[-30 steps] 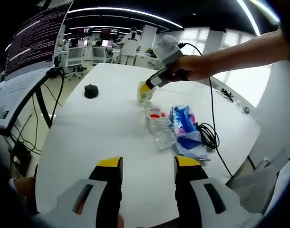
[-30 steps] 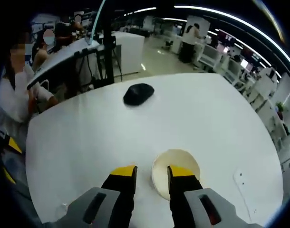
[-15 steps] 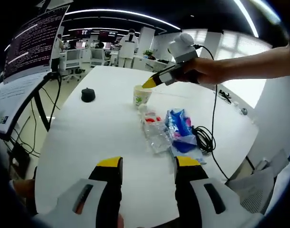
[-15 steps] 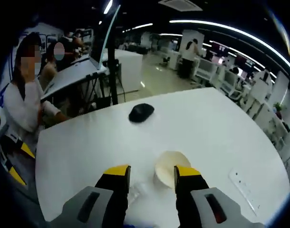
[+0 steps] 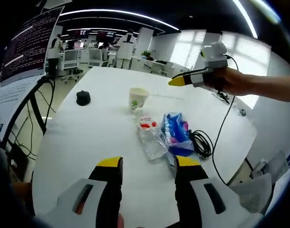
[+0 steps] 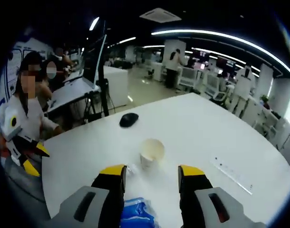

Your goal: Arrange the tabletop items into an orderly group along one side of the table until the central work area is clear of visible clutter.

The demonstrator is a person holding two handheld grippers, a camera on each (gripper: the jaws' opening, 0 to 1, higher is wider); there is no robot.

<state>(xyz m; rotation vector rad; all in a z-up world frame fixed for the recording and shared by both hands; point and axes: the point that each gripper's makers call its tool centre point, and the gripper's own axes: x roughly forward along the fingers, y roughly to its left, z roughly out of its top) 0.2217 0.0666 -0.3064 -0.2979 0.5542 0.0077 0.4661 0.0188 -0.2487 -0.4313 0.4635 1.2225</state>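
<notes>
Blue packet: from my right gripper view, cut off by the bottom edge, partly behind my fingers.
Clear bottle: label print too blurred to read.
Cable: far end runs off the surface edge.
Monitor text: too small to read.

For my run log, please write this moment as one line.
left gripper: open, empty | right gripper: open, above table | paper cup: upright, free | bottle beside blue pack | mouse: apart

The table is smooth and white. The cup looks like paper. The bottle is clear plastic.
</notes>
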